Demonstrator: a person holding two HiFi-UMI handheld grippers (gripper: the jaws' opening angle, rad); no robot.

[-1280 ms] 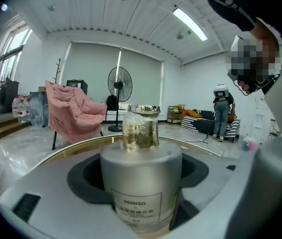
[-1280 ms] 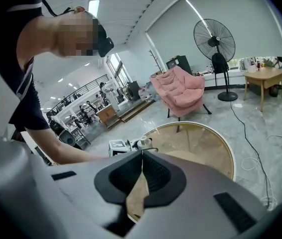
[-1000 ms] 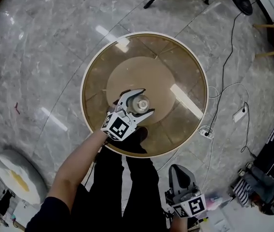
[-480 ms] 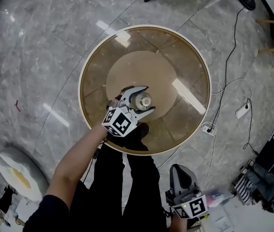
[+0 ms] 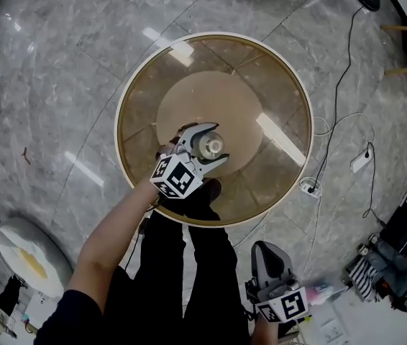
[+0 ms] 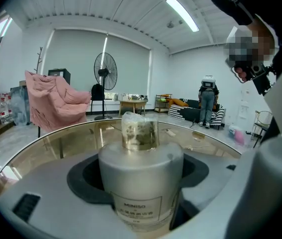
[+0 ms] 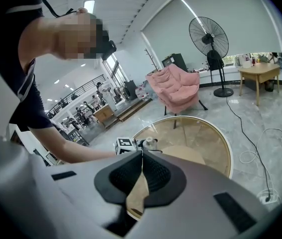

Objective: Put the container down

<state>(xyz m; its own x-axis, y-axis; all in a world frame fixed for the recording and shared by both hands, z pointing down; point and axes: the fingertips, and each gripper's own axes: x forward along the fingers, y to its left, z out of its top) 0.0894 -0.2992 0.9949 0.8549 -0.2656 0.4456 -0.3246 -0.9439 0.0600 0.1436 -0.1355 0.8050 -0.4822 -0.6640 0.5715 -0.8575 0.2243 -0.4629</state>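
The container (image 5: 208, 145) is a frosted grey bottle (image 6: 141, 173) with a clear stopper and a small label. My left gripper (image 5: 217, 142) is shut on it over the near middle of the round glass table (image 5: 275, 77). The bottle stands upright between the jaws. Its base is hidden, so I cannot tell whether it touches the glass. My right gripper (image 5: 263, 250) hangs low at the person's right side, away from the table, shut with nothing between its pads (image 7: 141, 171). In the right gripper view the table (image 7: 201, 138) and the held container (image 7: 150, 142) show ahead.
The table has a white rim and a tan disc beneath the glass. Cables and a power strip (image 5: 360, 162) lie on the marble floor to the right. A white round object (image 5: 16, 254) sits at lower left. A pink armchair (image 6: 51, 103) and a standing fan (image 6: 105, 71) are beyond the table.
The left gripper keeps its hold on the container and has shifted slightly toward the table's near side. The right gripper has stayed where it was.
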